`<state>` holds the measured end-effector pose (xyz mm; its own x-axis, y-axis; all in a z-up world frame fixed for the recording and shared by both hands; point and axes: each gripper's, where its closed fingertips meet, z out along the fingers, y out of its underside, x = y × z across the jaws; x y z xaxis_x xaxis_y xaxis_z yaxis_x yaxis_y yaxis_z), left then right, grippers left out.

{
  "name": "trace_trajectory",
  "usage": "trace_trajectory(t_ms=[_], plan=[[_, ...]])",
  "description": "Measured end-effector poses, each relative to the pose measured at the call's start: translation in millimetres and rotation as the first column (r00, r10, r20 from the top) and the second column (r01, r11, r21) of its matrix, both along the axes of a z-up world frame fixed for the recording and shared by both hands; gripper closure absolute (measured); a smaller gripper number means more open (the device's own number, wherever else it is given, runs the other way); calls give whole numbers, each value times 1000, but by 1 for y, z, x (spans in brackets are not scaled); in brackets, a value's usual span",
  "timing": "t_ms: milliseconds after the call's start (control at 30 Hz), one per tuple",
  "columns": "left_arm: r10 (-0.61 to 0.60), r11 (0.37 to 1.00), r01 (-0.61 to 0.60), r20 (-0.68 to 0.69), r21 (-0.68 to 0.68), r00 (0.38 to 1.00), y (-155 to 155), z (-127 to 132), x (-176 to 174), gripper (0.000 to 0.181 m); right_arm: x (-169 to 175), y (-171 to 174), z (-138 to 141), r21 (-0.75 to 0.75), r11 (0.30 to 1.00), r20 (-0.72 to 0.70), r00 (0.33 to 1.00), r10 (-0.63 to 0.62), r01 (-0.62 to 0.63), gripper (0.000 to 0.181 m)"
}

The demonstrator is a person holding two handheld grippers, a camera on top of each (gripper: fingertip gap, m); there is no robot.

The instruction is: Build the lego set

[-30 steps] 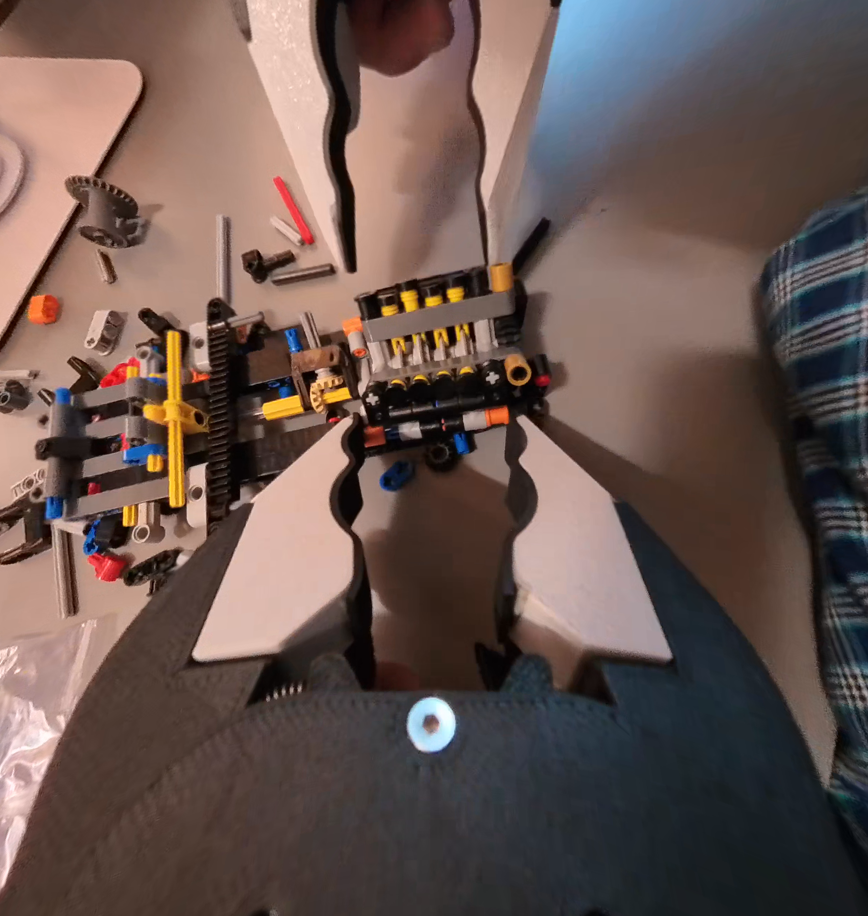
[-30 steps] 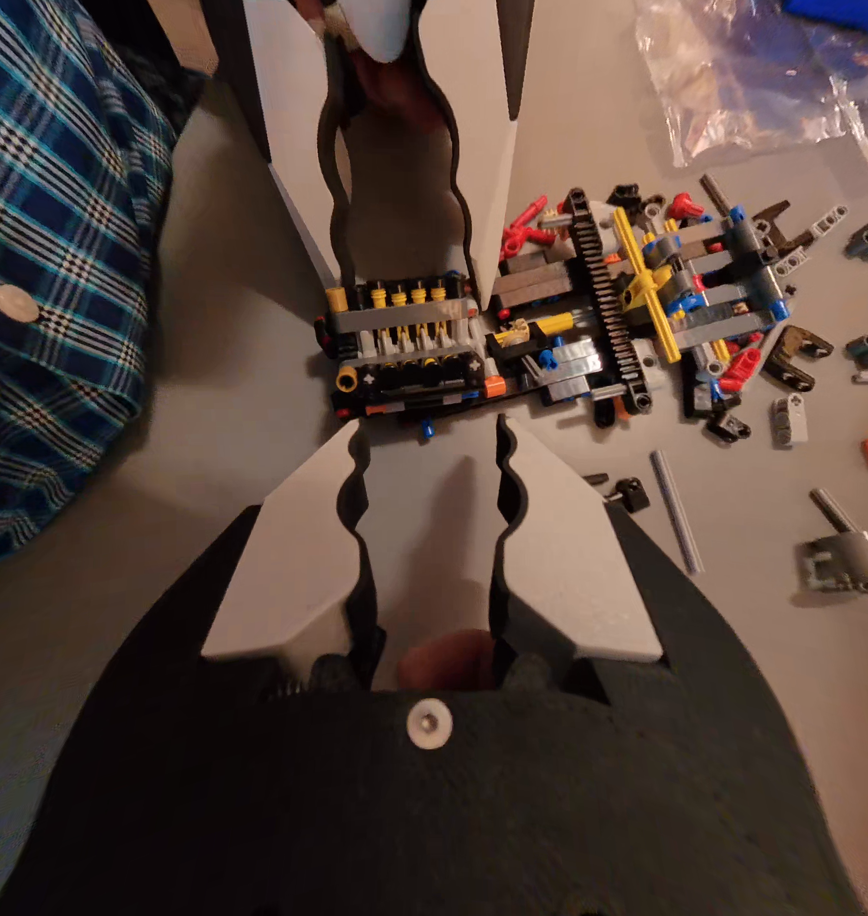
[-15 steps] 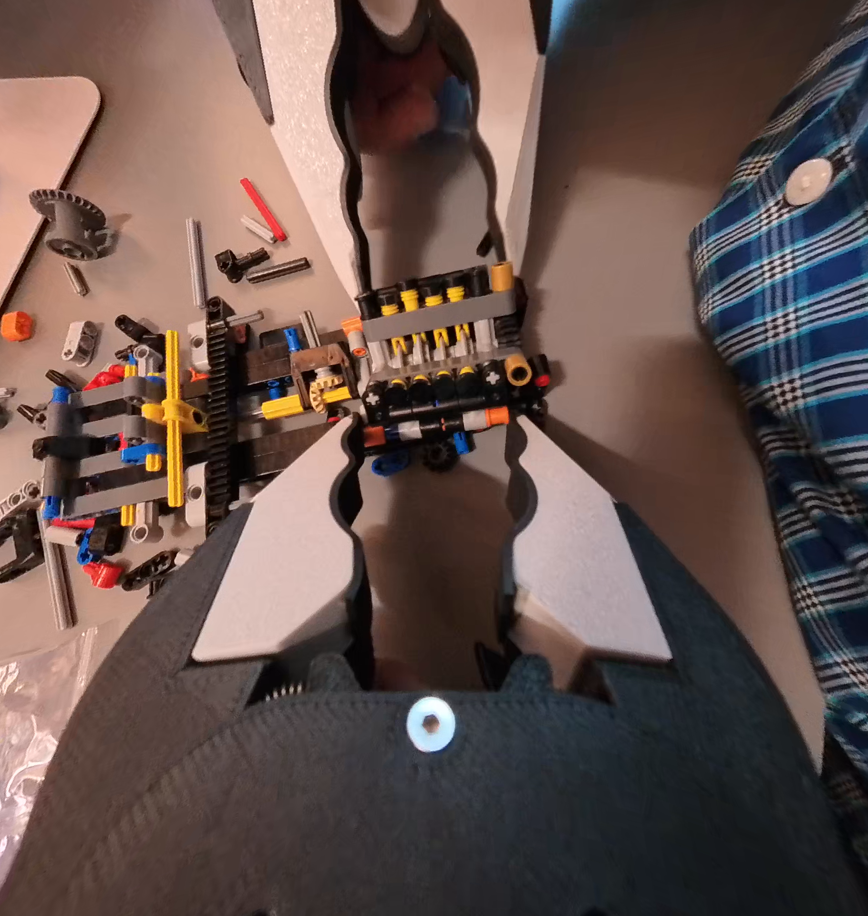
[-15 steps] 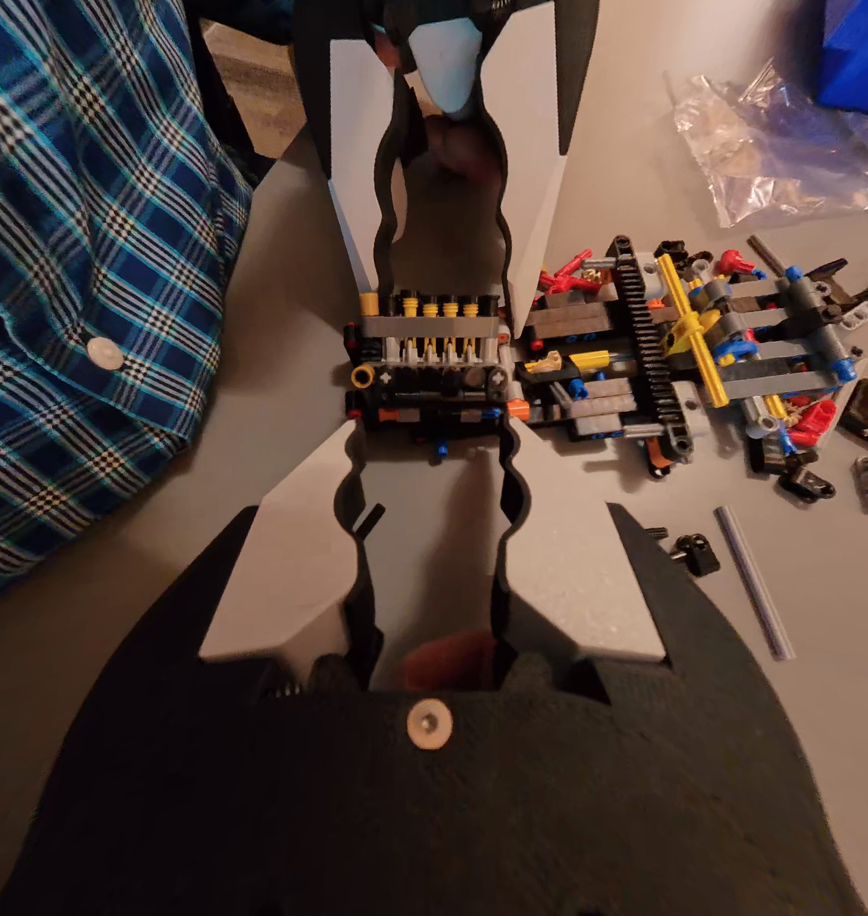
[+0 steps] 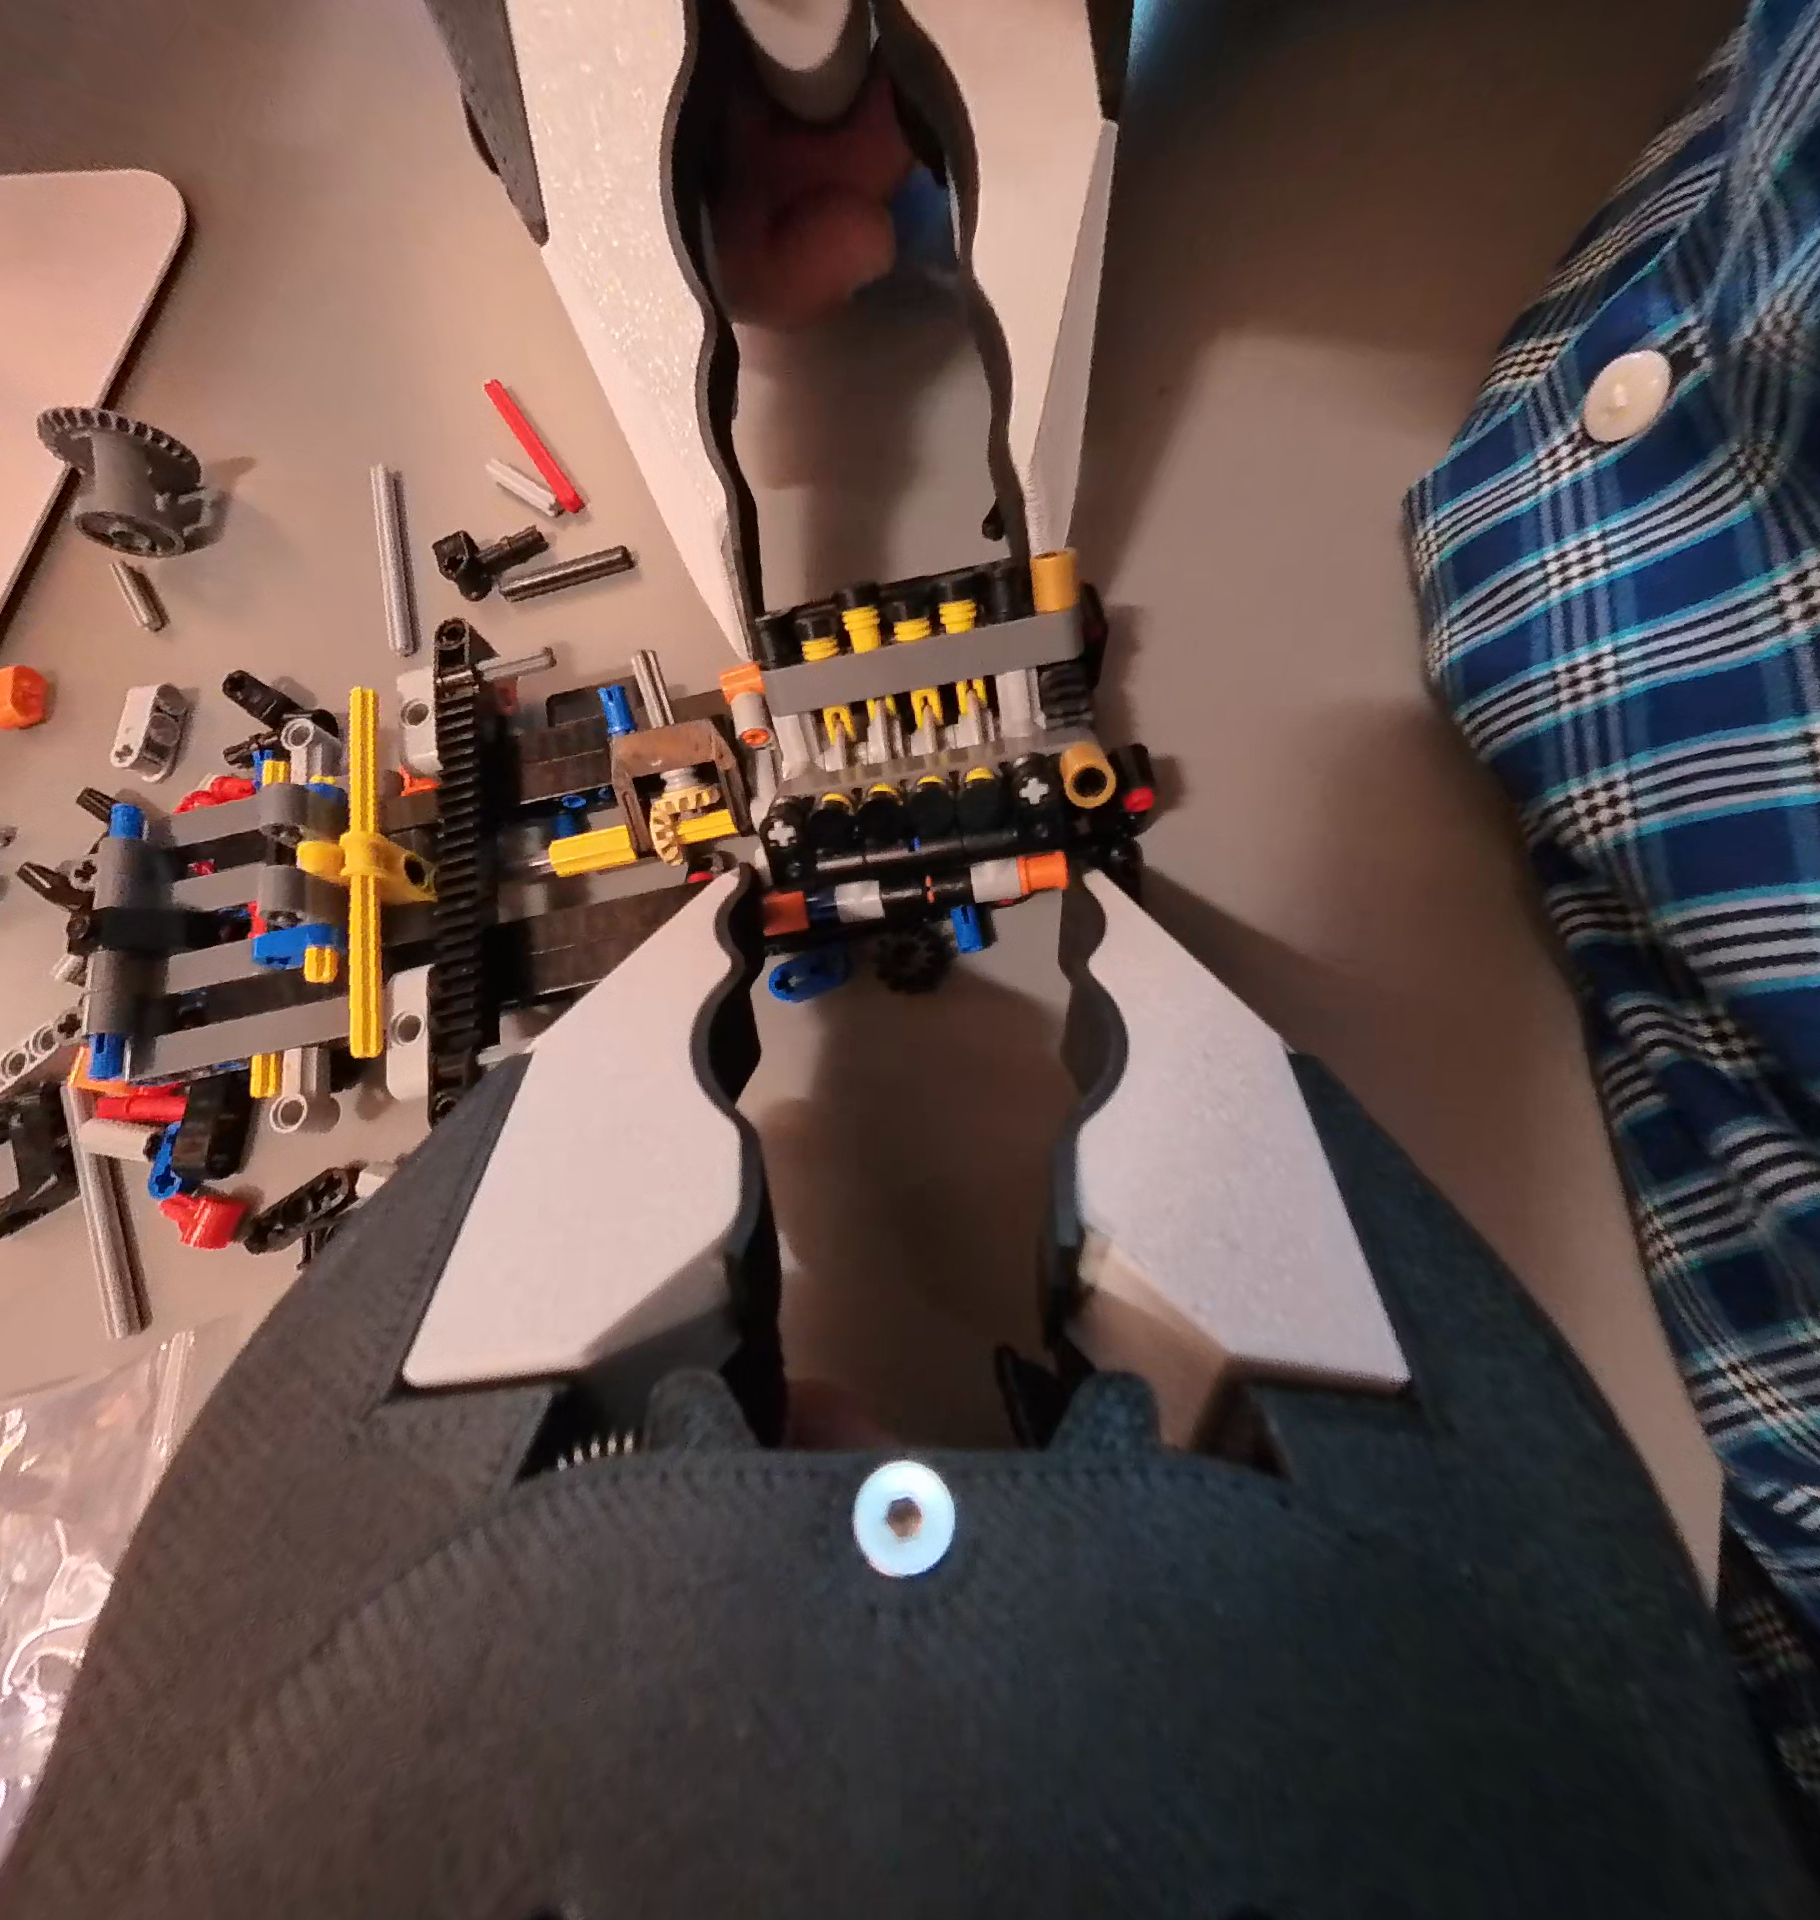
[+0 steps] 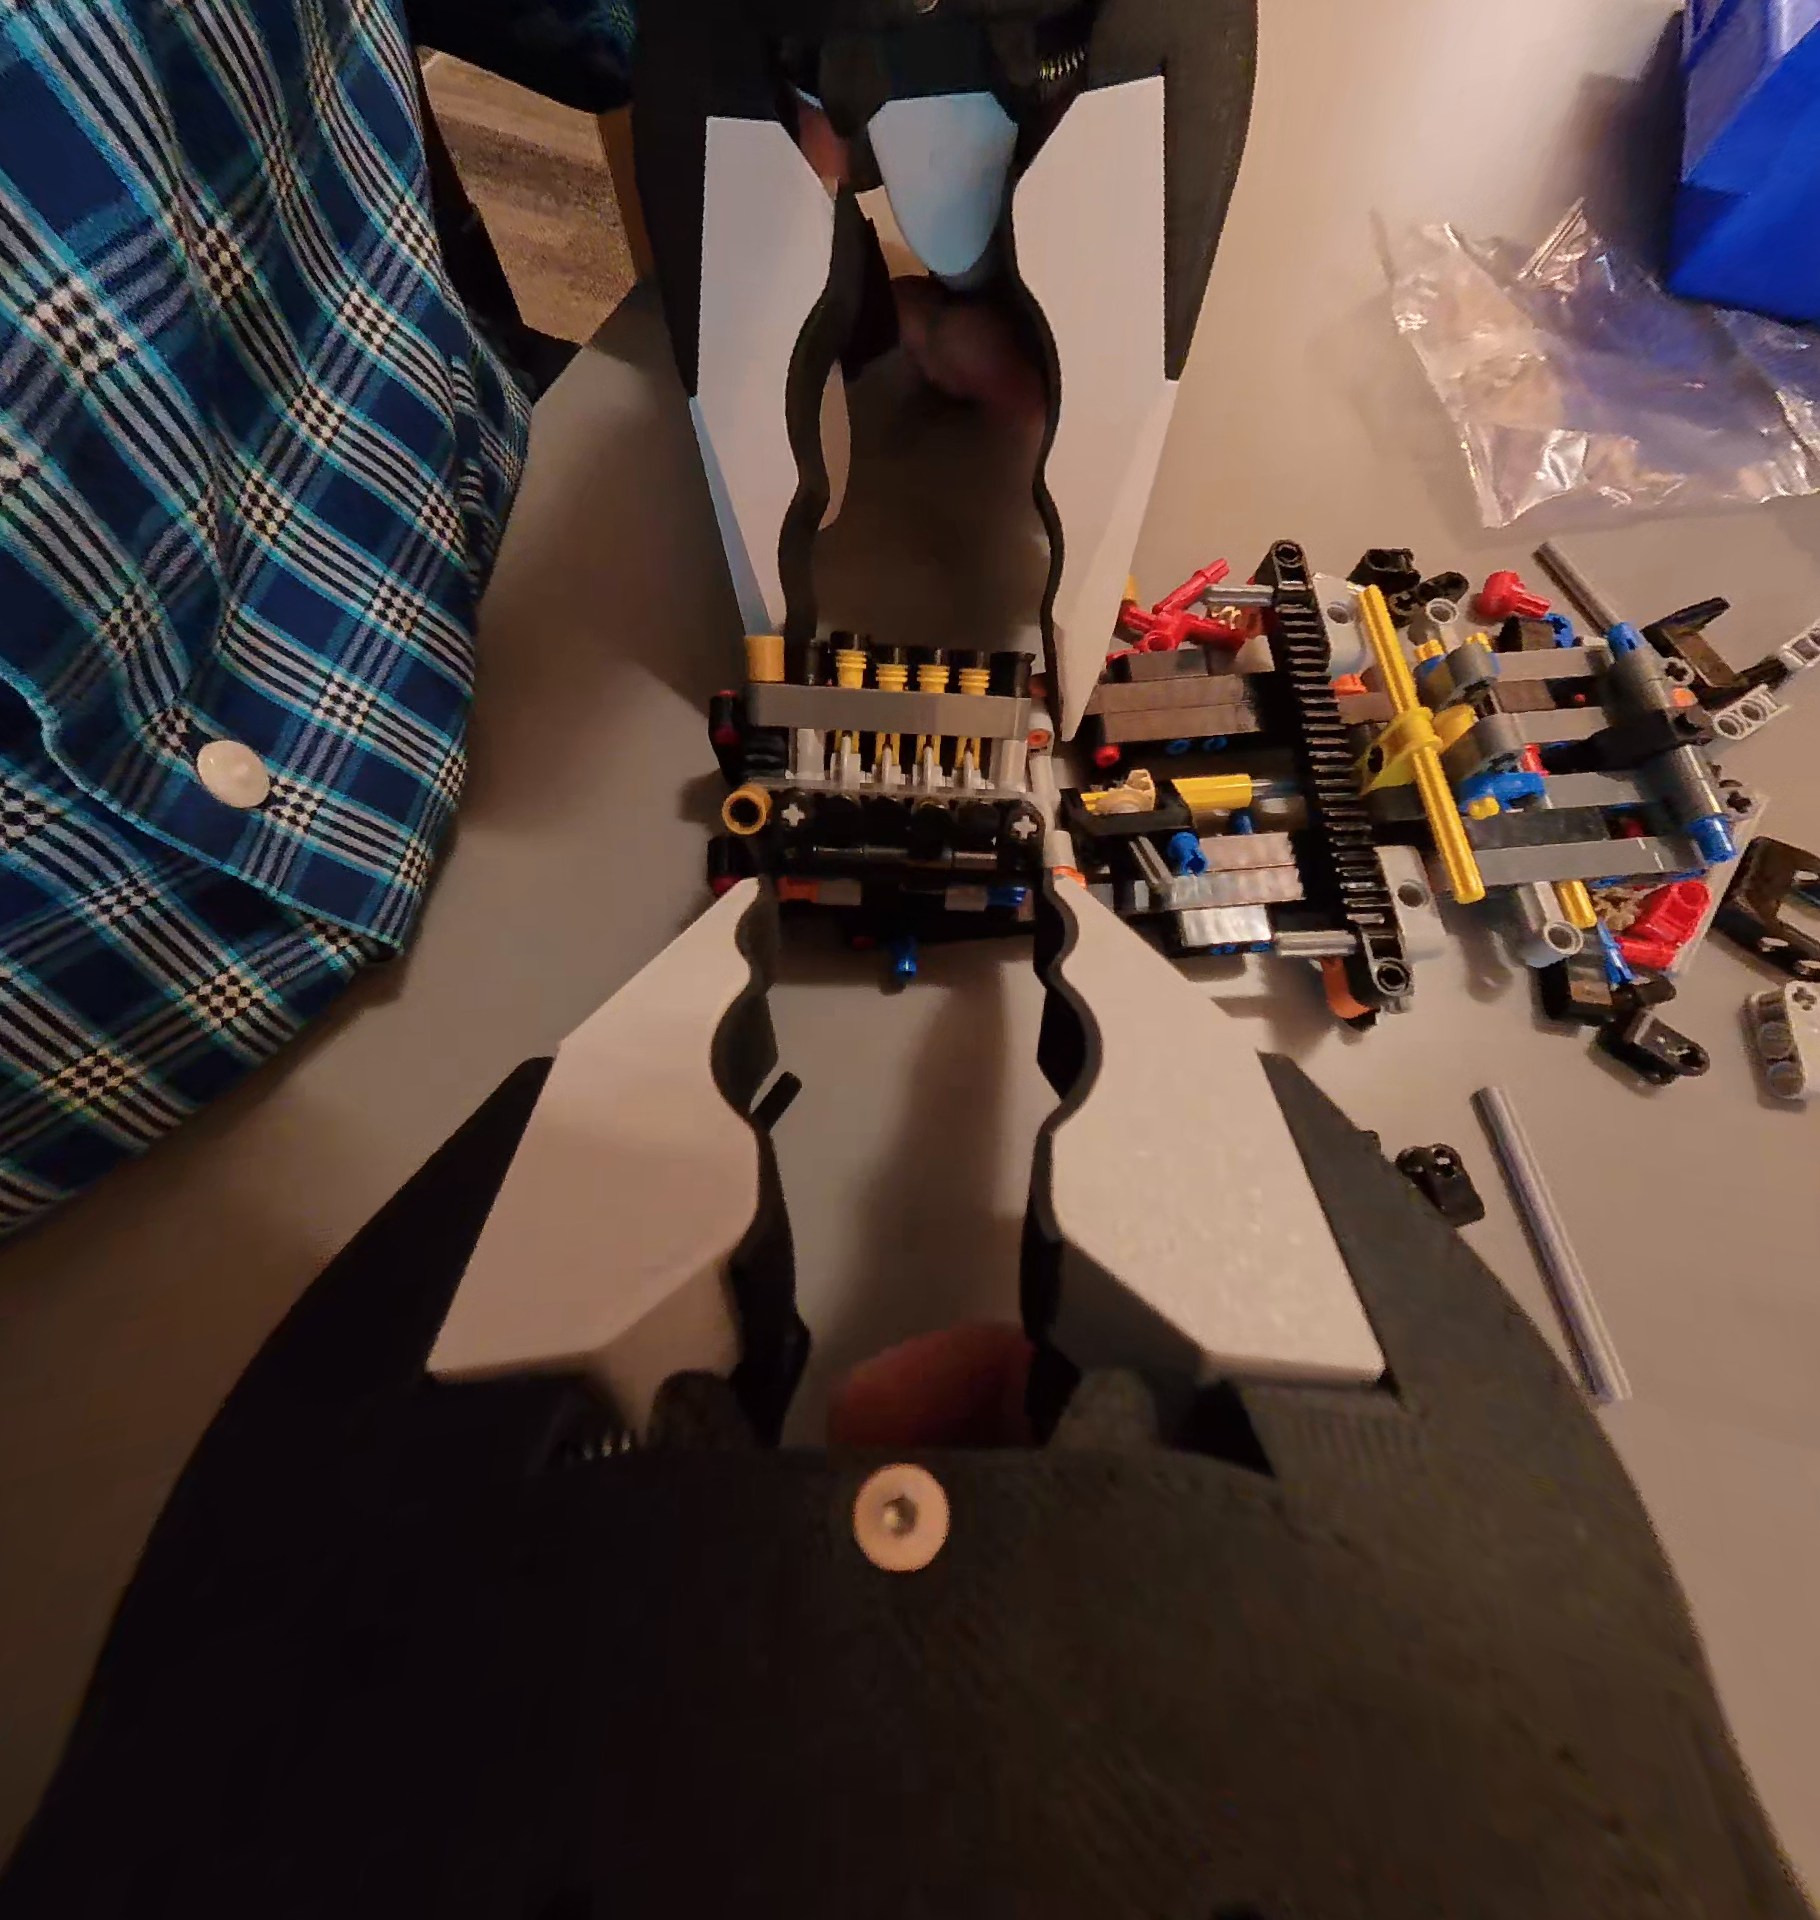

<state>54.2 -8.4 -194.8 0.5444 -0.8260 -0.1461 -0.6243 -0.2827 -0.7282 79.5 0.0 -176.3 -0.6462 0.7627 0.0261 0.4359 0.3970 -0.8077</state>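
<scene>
Table (image 5: 1301,520): grey-tan top, bearing everything below. A person's blue plaid shirt (image 6: 158,520) edges in at one side.

Lego chassis (image 5: 386,914): long Technic assembly lying flat on the table, with grey beams, a black toothed rack (image 5: 459,862) across it and a yellow cross axle (image 5: 364,873) beside the rack. Joined at its shirt-side end is the engine block (image 5: 937,769), a row of yellow pistons under a grey beam, with a yellow bush at its corner.

Left gripper (image 5: 911,904): fingers spread wide, tips either side of the near edge of the engine block; whether they touch it cannot be told. It carries nothing.

Right gripper (image 6: 901,914): facing the other from the opposite side of the block, fingers likewise spread and carrying nothing, tips at the block's edge.

Plastic bag (image 6: 1612,416): clear and crumpled, well apart from the model.

Loose parts: grey gear wheel (image 5: 121,488), long grey axle (image 6: 1550,1236), red axle (image 5: 534,445), orange piece (image 5: 14,694), black connectors scattered about.

Step in hand, by my judgement: steadying or seating the engine block on the chassis from both sides.

Next move calls for: both grippers closing evenly on the block, since an uneven squeeze could skew it or slide the whole model.
</scene>
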Motion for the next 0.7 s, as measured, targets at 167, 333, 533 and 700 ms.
trace_trajectory(t_ms=[167, 333, 533, 700], plan=[[-2, 1000, 2, 0, 0, 1000, 0, 0, 0, 125, 0, 0, 0, 2, 1000, 7, 1000, -1, 1, 135], [-4, 1000, 4, -1, 2, 1000, 0, 0, 0, 125, 1, 0, 0, 11, 1000, 37, 999, 11, -12, 135], [-22, 1000, 22, 0, 2, 1000, -2, 1, 3, 125, -3, 12, 2, 83, 996, 45, 999, -16, 13, 145], [0, 1000, 0, -3, 4, 1000, 0, 1, 3, 125, 5, 14, -4, 94, 996, 118, 993, -1, -10, 163]])
